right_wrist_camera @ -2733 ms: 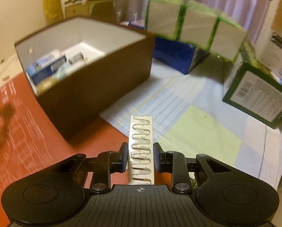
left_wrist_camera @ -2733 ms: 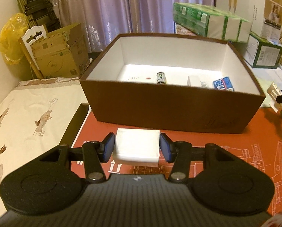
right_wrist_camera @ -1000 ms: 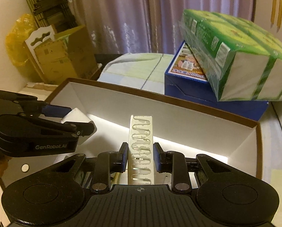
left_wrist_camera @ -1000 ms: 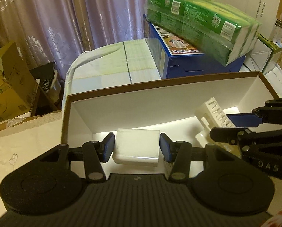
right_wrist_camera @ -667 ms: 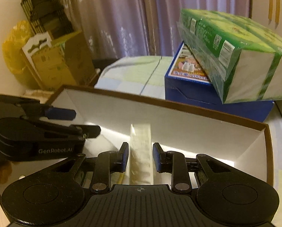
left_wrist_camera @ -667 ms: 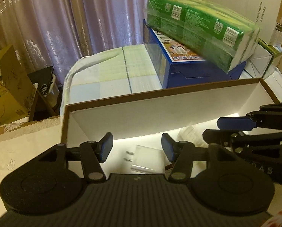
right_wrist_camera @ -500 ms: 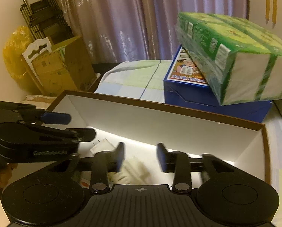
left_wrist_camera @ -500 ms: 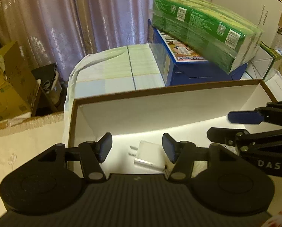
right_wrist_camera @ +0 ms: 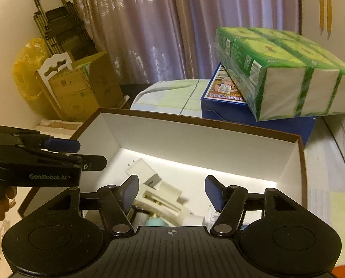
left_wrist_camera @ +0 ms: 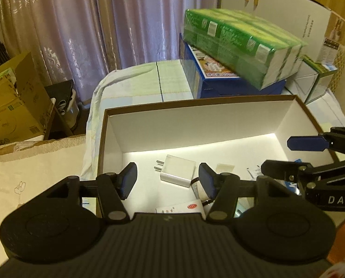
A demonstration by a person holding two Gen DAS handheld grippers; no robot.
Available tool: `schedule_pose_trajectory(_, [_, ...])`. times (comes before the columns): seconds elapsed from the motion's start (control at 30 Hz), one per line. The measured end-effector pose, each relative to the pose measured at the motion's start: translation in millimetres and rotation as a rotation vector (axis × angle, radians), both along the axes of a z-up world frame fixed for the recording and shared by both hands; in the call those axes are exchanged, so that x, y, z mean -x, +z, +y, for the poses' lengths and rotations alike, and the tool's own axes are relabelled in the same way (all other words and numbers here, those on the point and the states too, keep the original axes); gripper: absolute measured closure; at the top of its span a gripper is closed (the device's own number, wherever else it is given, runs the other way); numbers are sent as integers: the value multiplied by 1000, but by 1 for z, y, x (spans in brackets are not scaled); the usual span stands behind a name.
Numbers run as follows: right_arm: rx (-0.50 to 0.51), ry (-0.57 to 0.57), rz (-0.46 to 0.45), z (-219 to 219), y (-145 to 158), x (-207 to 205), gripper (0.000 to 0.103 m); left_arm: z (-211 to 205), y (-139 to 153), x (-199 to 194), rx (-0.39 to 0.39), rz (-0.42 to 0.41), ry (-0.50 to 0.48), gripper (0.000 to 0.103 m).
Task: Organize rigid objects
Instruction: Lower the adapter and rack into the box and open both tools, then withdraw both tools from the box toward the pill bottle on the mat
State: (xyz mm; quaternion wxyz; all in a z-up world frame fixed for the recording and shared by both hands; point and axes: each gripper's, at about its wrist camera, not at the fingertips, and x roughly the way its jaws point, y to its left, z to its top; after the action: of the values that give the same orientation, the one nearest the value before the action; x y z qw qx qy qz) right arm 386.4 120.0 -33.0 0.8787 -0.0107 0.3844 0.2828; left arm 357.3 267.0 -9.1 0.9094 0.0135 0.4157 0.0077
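The charger point(left_wrist_camera: 177, 171) lies on the box point(left_wrist_camera: 195, 113) floor below the empty, parted left gripper point(left_wrist_camera: 168, 180); the right gripper point(right_wrist_camera: 172, 193), jaws opening, holds nothing; the far wall stands clear.

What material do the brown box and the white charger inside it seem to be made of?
Brown box: probably stiff cardboard, matte; thin walls, brown outside, plain white inside, sharp folded corners.
White charger: apparently hard plastic, smooth with a slight sheen; crisp flat faces, with two prongs that look like metal.
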Motion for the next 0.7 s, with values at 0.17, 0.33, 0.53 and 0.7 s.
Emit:
schedule_pose_trajectory(0.17, [-4,4,-28,-7,10,23,41,-5,13,23,5,-7,18,48])
schedule_pose_trajectory(0.33, [-31,-19,-22,-18,20,42,40,-13,22,50,6,-10,25,48])
schedule_pose_trajectory(0.53, [-35,-46,-30,-34,30,66,40,-24,30,79,21,-22,34,48])
schedule_pose_trajectory(0.7, [-45,-70,-24,-48,34,88,40,-37,28,102,24,-16,31,48])
